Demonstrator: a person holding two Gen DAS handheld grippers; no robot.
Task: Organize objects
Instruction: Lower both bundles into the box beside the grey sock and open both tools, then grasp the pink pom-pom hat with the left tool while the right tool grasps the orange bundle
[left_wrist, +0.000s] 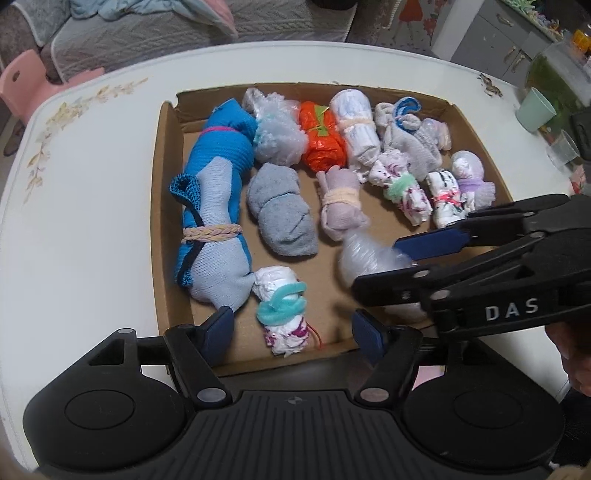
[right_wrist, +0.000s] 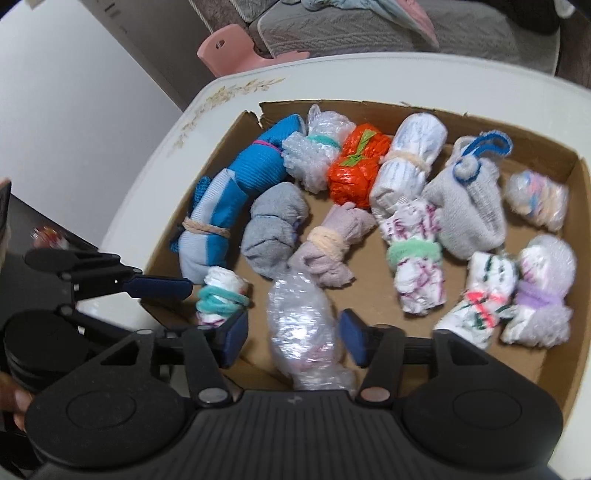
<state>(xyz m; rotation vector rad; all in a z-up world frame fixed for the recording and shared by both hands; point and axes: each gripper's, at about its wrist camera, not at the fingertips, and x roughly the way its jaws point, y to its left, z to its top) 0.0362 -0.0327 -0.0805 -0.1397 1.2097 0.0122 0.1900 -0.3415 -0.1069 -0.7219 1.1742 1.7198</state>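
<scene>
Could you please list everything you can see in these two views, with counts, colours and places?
table: one, white with a floral print, under the box
cardboard box: one, brown, on the table
sock bundles: four, blue, grey, mauve, pale grey with a blue tie, in the box
orange bundle: one, back row
teal-tied bundle: one, white, near edge of the box
bubble-wrap bundle: one, clear, near edge of the box
other tied bundles: six, white or clear, back and right of the box
cup: one, pale green, far right of the table
chair: one, pink, beyond the table
left gripper: black, open around the teal-tied bundle
right gripper: black, open around the bubble-wrap bundle
</scene>
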